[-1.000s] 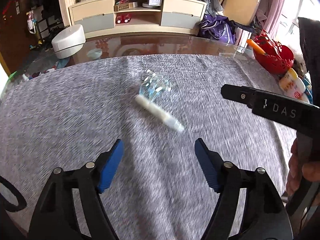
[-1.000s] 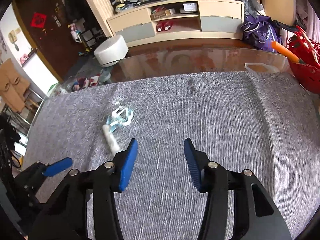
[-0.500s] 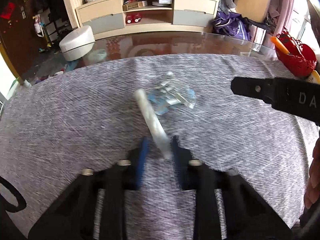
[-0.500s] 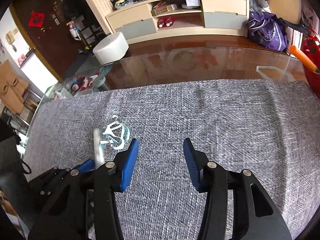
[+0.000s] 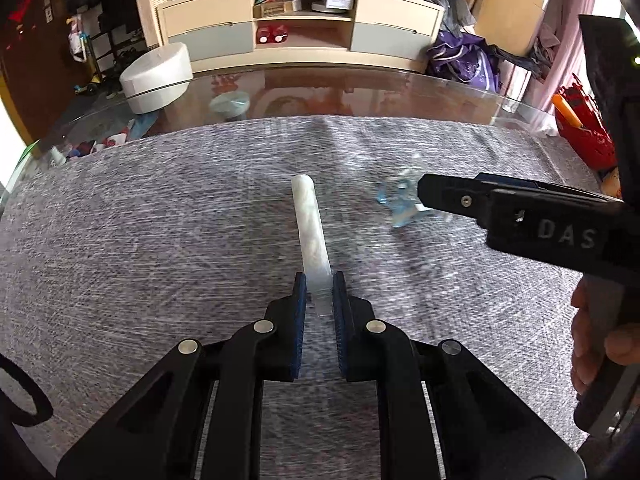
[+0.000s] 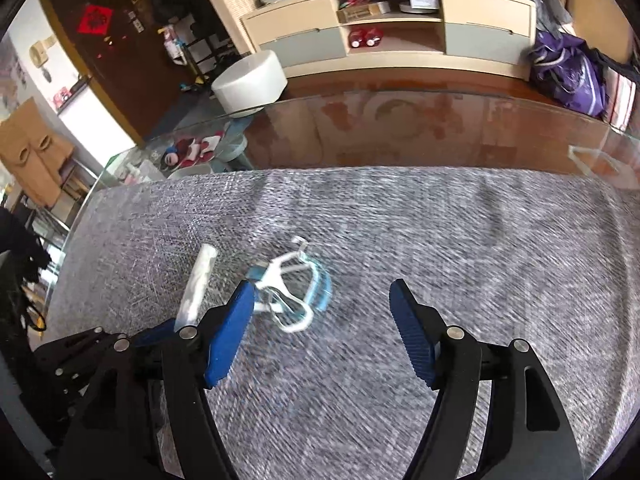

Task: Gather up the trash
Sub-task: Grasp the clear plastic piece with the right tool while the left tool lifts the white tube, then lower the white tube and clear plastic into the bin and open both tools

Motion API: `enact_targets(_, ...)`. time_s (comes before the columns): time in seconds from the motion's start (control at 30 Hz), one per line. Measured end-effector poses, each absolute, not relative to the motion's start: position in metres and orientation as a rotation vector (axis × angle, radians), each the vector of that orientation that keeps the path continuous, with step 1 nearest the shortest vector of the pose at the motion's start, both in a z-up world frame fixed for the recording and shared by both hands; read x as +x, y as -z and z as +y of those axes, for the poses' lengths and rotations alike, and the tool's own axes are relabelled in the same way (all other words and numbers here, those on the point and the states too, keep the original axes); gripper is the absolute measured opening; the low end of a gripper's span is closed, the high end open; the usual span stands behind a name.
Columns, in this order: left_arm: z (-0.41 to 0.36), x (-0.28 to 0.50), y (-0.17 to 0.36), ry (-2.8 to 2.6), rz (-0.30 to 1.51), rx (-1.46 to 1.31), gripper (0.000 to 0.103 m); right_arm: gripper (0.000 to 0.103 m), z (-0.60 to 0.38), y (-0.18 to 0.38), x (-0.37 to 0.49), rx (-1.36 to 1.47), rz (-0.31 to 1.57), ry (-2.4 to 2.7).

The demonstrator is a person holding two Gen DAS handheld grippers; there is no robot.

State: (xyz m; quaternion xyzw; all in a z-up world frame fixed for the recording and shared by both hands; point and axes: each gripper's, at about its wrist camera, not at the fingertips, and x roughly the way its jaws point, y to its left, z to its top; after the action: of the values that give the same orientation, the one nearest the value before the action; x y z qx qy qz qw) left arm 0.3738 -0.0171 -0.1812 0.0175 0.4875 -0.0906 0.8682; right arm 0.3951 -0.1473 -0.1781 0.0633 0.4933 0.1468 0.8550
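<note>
A white rolled stick-shaped wrapper lies on the grey cloth, its near end pinched between the blue pads of my left gripper, which is shut on it. The same wrapper shows at the left of the right wrist view. A crumpled blue and white face mask lies just beyond my right gripper, closer to its left pad. Those jaws are opening and nothing is pressed between them. In the left wrist view the mask is partly hidden behind the right gripper's black finger.
The grey cloth covers a glass table whose bare far edge shows the floor beneath. A red basket stands at the right edge. A person's hand holds the right gripper. A white round stool and a low cabinet stand beyond.
My left gripper moved up to the white wrapper and shut on its near end. My right gripper came closer to the mask and its jaws spread wider.
</note>
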Motion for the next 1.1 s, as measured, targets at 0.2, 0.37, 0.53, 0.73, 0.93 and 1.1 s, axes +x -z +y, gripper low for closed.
enact_targets(0.2, -0.01, 0.371, 0.181, 0.187, 1.025, 0.029, 0.012, 0.034, -0.129, 0.183, 0.393, 0.052, 1.037, -0.308)
enact_targets(0.37, -0.015, 0.354, 0.168, 0.202, 1.016, 0.028, 0.012, 0.018, -0.137, 0.171, 0.374, 0.051, 1.046, -0.309)
enact_targets(0.53, -0.017, 0.323, 0.137, 0.226, 0.972, 0.015, 0.012, 0.018, -0.153, 0.138, 0.338, 0.052, 1.009, -0.284)
enact_targets(0.73, -0.015, 0.275, 0.101, 0.254, 0.927, 0.004, 0.012, 0.018, -0.173, 0.098, 0.277, 0.054, 0.964, -0.233)
enact_targets(0.93, -0.008, 0.211, 0.084, 0.27, 0.896, 0.004, 0.012, 0.018, -0.18, 0.083, 0.216, 0.049, 0.958, -0.229)
enact_targets(1.1, -0.005, 0.162, 0.09, 0.286, 0.905, 0.023, 0.012, 0.018, -0.176, 0.087, 0.167, 0.045, 0.965, -0.25)
